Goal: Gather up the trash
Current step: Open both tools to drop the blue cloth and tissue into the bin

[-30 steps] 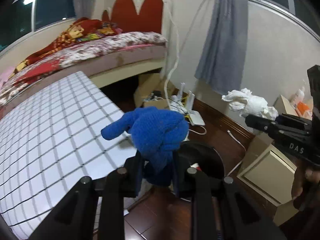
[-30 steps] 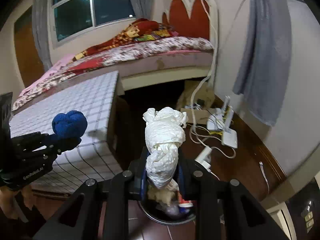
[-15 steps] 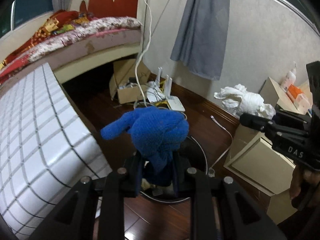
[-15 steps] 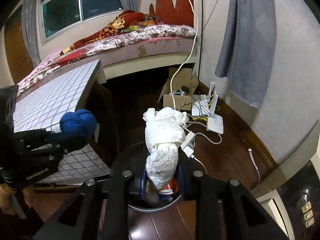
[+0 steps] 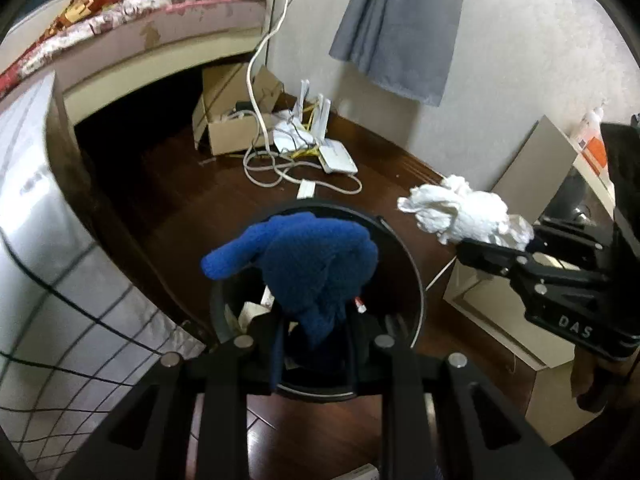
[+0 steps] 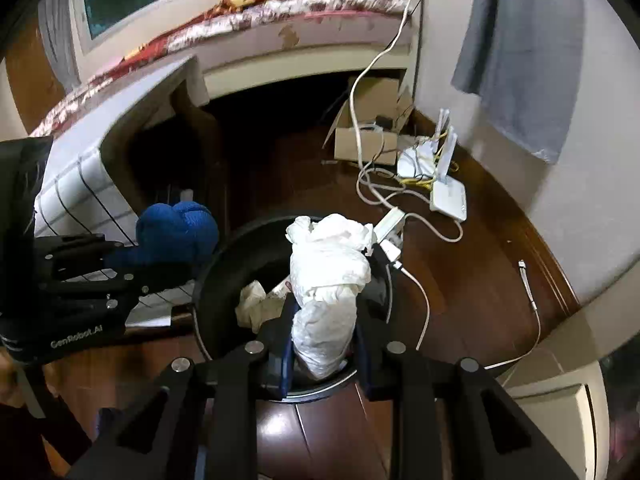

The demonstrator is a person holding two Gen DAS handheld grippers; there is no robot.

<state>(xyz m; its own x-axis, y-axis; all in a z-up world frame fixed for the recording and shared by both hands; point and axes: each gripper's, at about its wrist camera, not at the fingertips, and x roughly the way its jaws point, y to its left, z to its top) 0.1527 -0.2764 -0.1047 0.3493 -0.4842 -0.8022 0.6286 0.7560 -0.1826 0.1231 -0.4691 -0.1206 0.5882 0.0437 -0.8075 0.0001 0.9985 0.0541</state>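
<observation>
My left gripper [image 5: 314, 344] is shut on a blue knitted glove [image 5: 316, 268], which hangs right above the round black trash bin [image 5: 404, 256] on the floor. My right gripper [image 6: 322, 344] is shut on a crumpled white tissue wad [image 6: 328, 276], also above the bin [image 6: 224, 264]. Crumpled paper and small packaging lie inside the bin. In the left wrist view the right gripper [image 5: 496, 252] shows at the right with the tissue wad [image 5: 464, 212] sticking out. In the right wrist view the left gripper [image 6: 132, 264] comes in from the left with the glove [image 6: 176, 232].
A table with a white checked cloth [image 5: 52, 280] stands left of the bin. A cardboard box [image 5: 236, 120], white routers [image 6: 448, 192] and loose cables [image 5: 272, 168] lie on the dark wood floor toward the wall. A bed [image 6: 280, 20] is behind. A pale cabinet [image 5: 504, 320] stands at the right.
Both grippers have sunk and tipped downward, each still shut on its load. The bin, earlier only partly seen below the fingers, now lies directly beneath the glove and the tissue.
</observation>
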